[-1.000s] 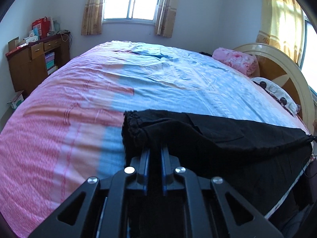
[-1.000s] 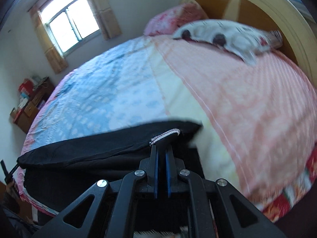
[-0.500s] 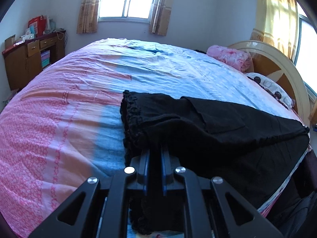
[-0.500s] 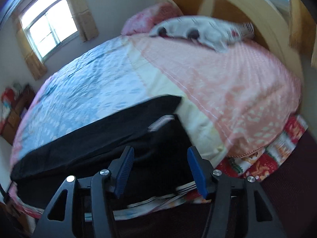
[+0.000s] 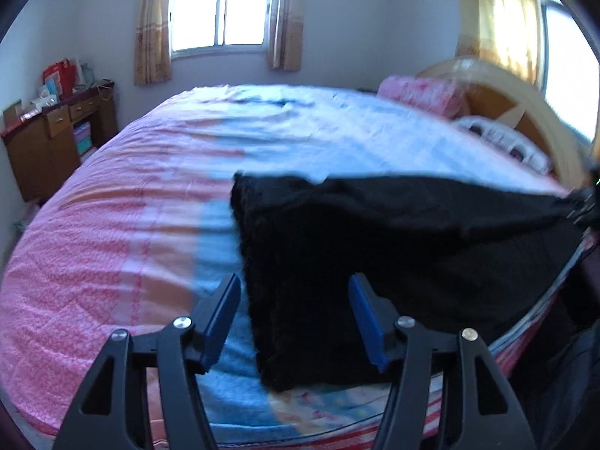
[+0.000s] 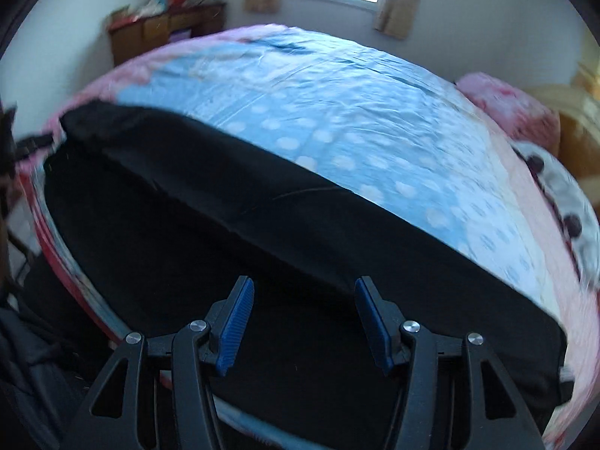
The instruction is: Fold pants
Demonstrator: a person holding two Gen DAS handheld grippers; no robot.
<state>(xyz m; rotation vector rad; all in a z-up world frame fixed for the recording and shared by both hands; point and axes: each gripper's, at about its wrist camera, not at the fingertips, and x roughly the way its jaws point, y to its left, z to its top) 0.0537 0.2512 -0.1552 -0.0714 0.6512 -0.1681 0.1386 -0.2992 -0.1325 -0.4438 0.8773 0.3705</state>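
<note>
While the black pants [image 5: 375, 247] lie on the bed [image 5: 112, 243], both tools [image 5: 294, 315] [image 6: 303, 317] gape wide, having just opened, holding nothing

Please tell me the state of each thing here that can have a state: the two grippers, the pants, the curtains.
left gripper: open, jaws just opened, holding nothing
right gripper: open, holding nothing
black pants: lying released on the bed, near its edge
window curtains: drawn aside

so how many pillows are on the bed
2, both at the head of the bed by the wooden headboard: a pink floral pillow farther back and a white pillow with dark spots nearer the camera. The frames are blurred, so more may be hidden.
</note>
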